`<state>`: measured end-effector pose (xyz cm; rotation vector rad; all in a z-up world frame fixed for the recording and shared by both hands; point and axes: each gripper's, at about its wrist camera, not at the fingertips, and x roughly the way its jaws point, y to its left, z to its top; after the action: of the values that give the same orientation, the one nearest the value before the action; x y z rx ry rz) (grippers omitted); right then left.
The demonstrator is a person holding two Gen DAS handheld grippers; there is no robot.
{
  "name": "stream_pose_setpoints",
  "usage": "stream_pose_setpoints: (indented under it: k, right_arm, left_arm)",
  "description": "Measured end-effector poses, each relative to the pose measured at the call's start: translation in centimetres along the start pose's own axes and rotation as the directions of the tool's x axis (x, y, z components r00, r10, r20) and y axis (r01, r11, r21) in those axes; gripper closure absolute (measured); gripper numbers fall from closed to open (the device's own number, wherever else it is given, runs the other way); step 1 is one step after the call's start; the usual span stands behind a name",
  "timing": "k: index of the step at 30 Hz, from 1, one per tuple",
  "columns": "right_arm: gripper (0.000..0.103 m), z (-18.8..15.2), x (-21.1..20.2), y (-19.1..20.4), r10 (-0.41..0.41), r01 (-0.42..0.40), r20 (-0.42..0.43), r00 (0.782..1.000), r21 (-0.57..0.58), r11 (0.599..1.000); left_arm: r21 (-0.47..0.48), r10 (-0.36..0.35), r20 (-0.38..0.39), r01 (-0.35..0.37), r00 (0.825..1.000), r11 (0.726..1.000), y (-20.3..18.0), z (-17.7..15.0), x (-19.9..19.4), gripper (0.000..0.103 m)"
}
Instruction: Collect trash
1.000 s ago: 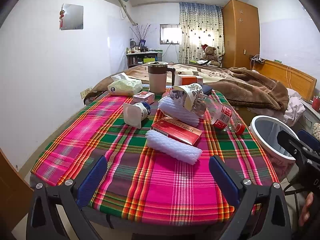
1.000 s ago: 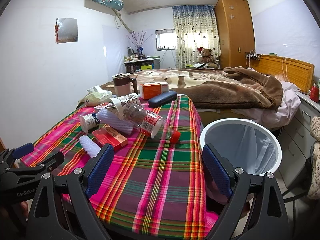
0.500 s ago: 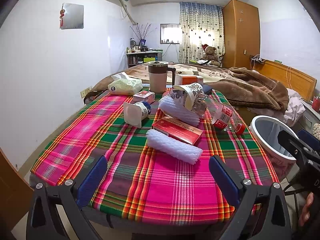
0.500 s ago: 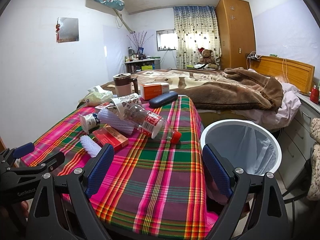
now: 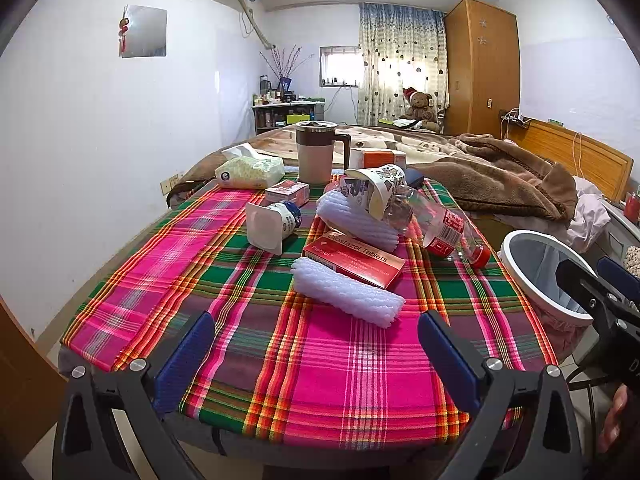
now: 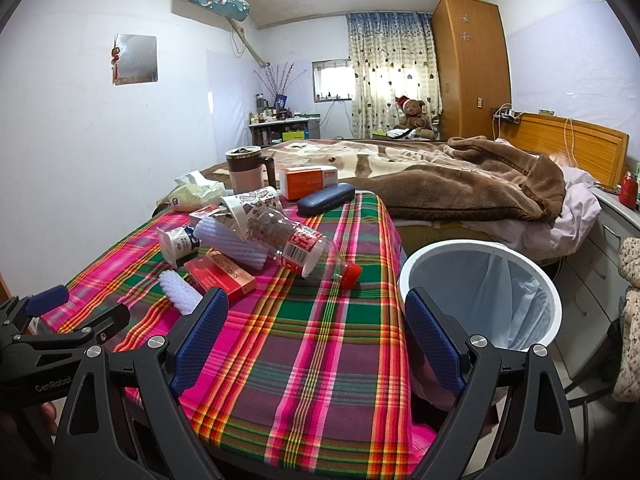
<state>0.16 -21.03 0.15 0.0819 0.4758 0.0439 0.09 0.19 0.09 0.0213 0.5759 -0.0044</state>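
Nothing moved; both tools, left (image 5: 316, 356) and right (image 6: 316, 336), apart, empty; bin (image 6: 416, 264) partly hidden.

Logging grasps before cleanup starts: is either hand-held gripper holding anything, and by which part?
Nothing is held. The left hand-held gripper and right hand-held gripper are both open above the plaid tablecloth.

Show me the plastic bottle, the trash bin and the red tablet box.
plastic bottle (image 6: 304, 246), right wrist view, red label.
trash bin (image 6: 476, 245), right wrist view, white rim.
red tablet box (image 5: 354, 258), left wrist view, printed top.
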Motion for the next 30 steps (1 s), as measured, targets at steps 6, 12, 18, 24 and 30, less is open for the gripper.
stream_pose_setpoints:
  k: [6, 12, 18, 24, 30]
  right_arm:
    - [0.011, -0.1, 0.0, 0.1, 0.001, -0.001, 0.000, 1.000, 0.000, 1.000]
    - [0.011, -0.2, -0.1, 0.0, -0.001, 0.001, 0.000, 1.000, -0.002, 1.000]
    - [0.011, -0.2, 0.0, 0.1, -0.001, 0.001, 0.001, 1.000, -0.002, 1.000]
    - [0.011, -0.1, 0.0, -0.2, -0.004, 0.004, -0.002, 1.000, -0.006, 1.000]
    - [0.011, -0.1, 0.7, -0.2, -0.004, 0.004, -0.014, 1.000, -0.011, 1.000]
  left_arm:
    - [0.000, -0.001, -0.003, 0.001, 1.000, 1.000, -0.1, -0.2, 0.1, 0.000]
    - [-0.002, -0.001, -0.003, 0.001, 1.000, 1.000, -0.1, -0.2, 0.1, 0.000]
    - [-0.002, -0.002, -0.008, 0.002, 1.000, 1.000, -0.2, -0.5, 0.4, 0.000]
    - [-0.003, -0.003, -0.017, 0.003, 1.000, 1.000, -0.3, -0.5, 0.9, 0.000]
    - [-0.004, -0.005, -0.038, 0.005, 0.999, 1.000, -0.3, -0.2, 1.7, 0.000]
